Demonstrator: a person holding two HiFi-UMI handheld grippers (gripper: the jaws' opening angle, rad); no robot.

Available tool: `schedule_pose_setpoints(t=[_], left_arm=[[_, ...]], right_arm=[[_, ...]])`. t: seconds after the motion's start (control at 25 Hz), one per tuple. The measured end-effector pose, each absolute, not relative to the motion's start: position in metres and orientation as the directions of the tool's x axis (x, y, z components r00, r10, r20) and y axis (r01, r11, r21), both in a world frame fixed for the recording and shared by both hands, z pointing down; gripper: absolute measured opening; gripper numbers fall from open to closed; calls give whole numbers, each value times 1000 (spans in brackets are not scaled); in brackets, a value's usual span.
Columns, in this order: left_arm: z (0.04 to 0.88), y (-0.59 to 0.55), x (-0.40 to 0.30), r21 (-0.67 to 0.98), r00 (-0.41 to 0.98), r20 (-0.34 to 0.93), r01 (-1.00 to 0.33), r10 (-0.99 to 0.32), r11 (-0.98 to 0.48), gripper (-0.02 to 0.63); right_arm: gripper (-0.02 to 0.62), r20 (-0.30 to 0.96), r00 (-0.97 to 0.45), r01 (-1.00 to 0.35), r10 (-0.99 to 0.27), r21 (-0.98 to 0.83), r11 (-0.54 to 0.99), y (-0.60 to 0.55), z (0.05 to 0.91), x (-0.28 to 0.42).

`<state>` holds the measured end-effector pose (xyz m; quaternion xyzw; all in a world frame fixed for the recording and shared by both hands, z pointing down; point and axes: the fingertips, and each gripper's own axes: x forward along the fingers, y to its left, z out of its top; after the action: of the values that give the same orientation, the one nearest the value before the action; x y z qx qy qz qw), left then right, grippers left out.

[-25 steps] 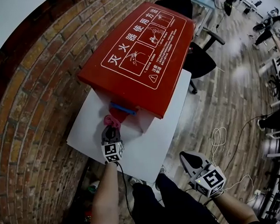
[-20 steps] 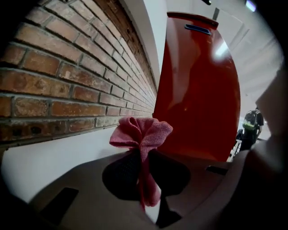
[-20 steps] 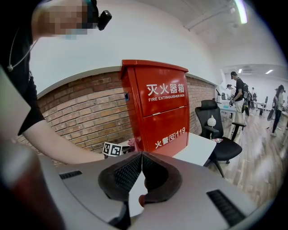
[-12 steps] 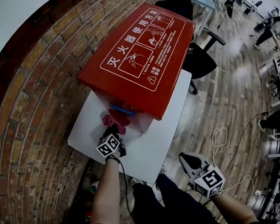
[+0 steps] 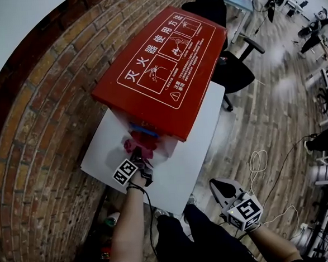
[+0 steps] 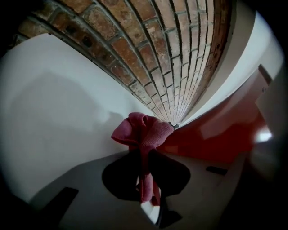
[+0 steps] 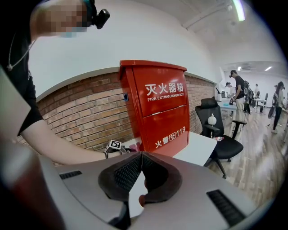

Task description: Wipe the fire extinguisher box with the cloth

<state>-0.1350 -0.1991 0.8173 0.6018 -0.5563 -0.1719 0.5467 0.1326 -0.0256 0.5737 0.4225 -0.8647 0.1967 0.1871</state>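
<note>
The red fire extinguisher box (image 5: 165, 66) stands on a white table (image 5: 183, 171) against a brick wall; white Chinese print covers its top. In the right gripper view the fire extinguisher box (image 7: 157, 108) shows its front with "119" on it. My left gripper (image 5: 136, 155) is shut on a pink-red cloth (image 5: 140, 144) and holds it against the box's lower side near the table. In the left gripper view the cloth (image 6: 144, 134) bunches out ahead of the closed jaws, touching the red box wall (image 6: 216, 134). My right gripper (image 5: 219, 186) hangs shut and empty off the table's front.
A brick wall (image 5: 45, 108) runs along the left, close behind the box. A black office chair (image 5: 232, 67) stands past the table's far end. White cables (image 5: 258, 163) lie on the wooden floor at the right. People and desks are far off in the room.
My left gripper has pushed the cloth forward and to the right along the box's lower side, turning its marker cube leftward. The right gripper has stayed where it was.
</note>
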Motion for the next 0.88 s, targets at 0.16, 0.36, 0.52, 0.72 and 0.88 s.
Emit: schedule_pose_setpoints(t=[0.16, 0.36, 0.52, 0.72, 0.88], left_arm=[[815, -196, -131, 865, 319, 394, -445, -862, 230, 55], [813, -188, -128, 866, 298, 390, -441, -871, 237, 55], [814, -181, -126, 870, 283, 391, -423, -876, 252, 55], [818, -170, -116, 876, 313, 397, -410, -863, 254, 55], [822, -168, -110, 883, 336, 397, -393, -854, 255, 55]], right_arm=[[20, 489, -574, -805, -657, -188, 563, -27, 573, 133], [20, 487, -576, -804, -656, -193, 563, -27, 573, 135], [20, 485, -581, -802, -654, -203, 562, -26, 572, 135], [20, 489, -588, -797, -645, -214, 565, -22, 575, 136], [20, 488, -591, -794, -643, -210, 570, -22, 577, 137]])
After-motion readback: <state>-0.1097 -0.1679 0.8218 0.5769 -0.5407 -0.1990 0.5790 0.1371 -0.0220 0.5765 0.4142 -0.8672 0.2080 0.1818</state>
